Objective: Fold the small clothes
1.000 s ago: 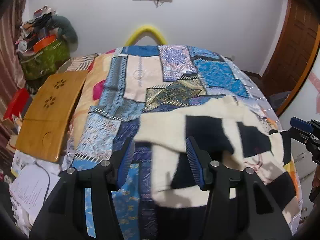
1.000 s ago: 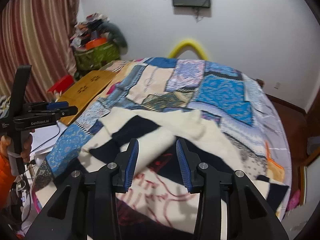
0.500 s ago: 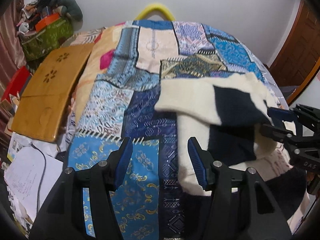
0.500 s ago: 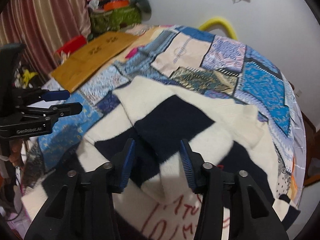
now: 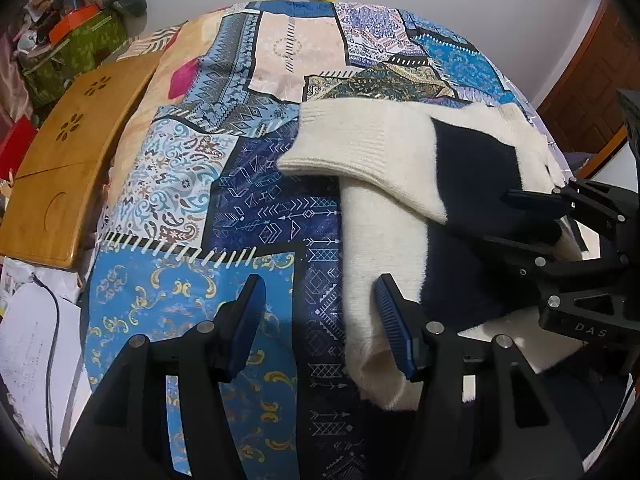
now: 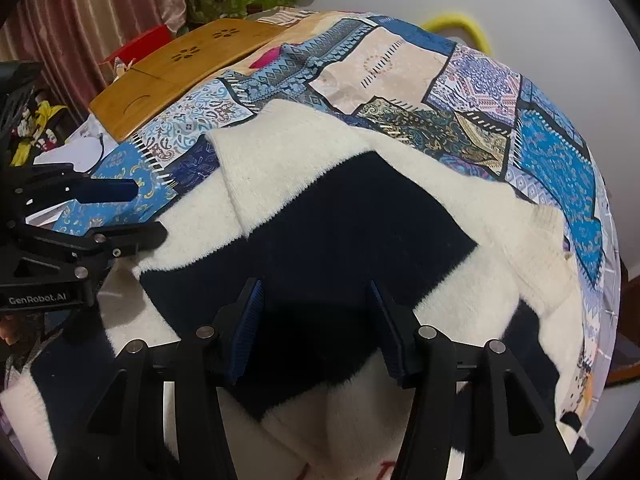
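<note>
Bed (image 5: 256, 208): carries the sweater on its right half, toward the near edge.
Sweater (image 5: 384, 216): one sleeve laid across its body, cuff toward the bed's middle; a second sleeve running to the near edge.
Left gripper (image 5: 320, 320): above the near edge, at the sweater's left border.
Right gripper (image 6: 316, 324): over the sweater's body, right of the left gripper.
Wooden tray (image 5: 68, 160): along the bed's left edge.
Papers (image 5: 32, 344): beyond the near-left corner, before the tray.
Cluttered box (image 5: 68, 48): past the far-left corner.
</note>
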Motion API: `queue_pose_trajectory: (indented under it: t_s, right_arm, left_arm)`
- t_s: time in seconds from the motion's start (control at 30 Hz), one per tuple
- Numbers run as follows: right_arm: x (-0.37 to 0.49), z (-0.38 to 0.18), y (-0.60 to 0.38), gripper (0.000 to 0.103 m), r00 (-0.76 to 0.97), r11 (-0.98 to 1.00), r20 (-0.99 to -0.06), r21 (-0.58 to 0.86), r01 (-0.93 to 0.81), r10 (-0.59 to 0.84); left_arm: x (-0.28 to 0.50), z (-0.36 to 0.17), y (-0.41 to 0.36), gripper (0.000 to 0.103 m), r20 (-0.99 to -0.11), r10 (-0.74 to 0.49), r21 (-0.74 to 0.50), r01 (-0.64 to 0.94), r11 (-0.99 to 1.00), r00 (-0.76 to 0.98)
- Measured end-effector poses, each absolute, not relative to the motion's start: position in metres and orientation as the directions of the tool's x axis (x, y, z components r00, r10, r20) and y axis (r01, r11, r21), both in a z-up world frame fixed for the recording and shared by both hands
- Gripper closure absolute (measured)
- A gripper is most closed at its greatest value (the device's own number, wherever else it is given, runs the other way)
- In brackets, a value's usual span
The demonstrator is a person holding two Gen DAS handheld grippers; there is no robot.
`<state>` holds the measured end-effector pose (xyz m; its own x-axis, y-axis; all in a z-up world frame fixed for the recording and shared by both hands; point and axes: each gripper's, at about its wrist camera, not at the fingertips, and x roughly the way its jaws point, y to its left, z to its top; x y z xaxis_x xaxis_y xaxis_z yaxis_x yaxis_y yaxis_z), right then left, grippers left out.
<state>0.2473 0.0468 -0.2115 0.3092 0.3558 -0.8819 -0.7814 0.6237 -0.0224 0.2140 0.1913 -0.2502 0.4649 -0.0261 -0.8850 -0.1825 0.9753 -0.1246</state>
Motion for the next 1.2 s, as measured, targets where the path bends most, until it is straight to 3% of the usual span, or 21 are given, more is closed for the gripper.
queue_pose_trajectory:
  t_s: [0.03, 0.13, 0.17, 0.2, 0.57, 0.7, 1.2]
  right_arm:
    - [0.247, -0.212, 0.047, 0.056, 0.311, 0.621, -0.881, -0.025, -0.783, 0.357]
    - [0.247, -0.21, 0.046, 0.08, 0.325, 0.622, -0.874, -0.034, -0.782, 0.36]
    - [0.249, -0.209, 0.045, 0.092, 0.334, 0.633, -0.872, -0.036, -0.773, 0.359]
    - [0.251, -0.207, 0.041, 0.093, 0.334, 0.643, -0.868, -0.023, -0.766, 0.367]
    - [0.246, -0.156, -0.014, 0.095, 0.428, 0.728, -0.781, 0.049, -0.684, 0.455]
    - [0.247, -0.143, -0.047, 0.095, 0.466, 0.769, -0.762, 0.063, -0.637, 0.449]
    - [0.244, -0.18, -0.142, 0.095, 0.372, 0.84, -0.839, 0.168, -0.515, 0.396]
  left_arm:
    - [0.214, -0.251, 0.191, 0.045, -0.886, -0.025, -0.124, -0.183, 0.975, 0.463]
    - [0.215, -0.253, 0.19, 0.04, -0.887, -0.01, -0.109, -0.19, 0.976, 0.461]
    - [0.215, -0.254, 0.188, 0.039, -0.888, -0.003, -0.1, -0.187, 0.977, 0.461]
    - [0.214, -0.255, 0.187, 0.039, -0.888, 0.002, -0.094, -0.184, 0.978, 0.46]
    - [0.214, -0.259, 0.173, 0.031, -0.897, 0.05, -0.028, -0.169, 0.985, 0.44]
    - [0.215, -0.262, 0.179, 0.023, -0.901, 0.05, -0.043, -0.203, 0.978, 0.432]
    - [0.216, -0.26, 0.168, 0.02, -0.901, 0.135, 0.045, -0.22, 0.974, 0.413]
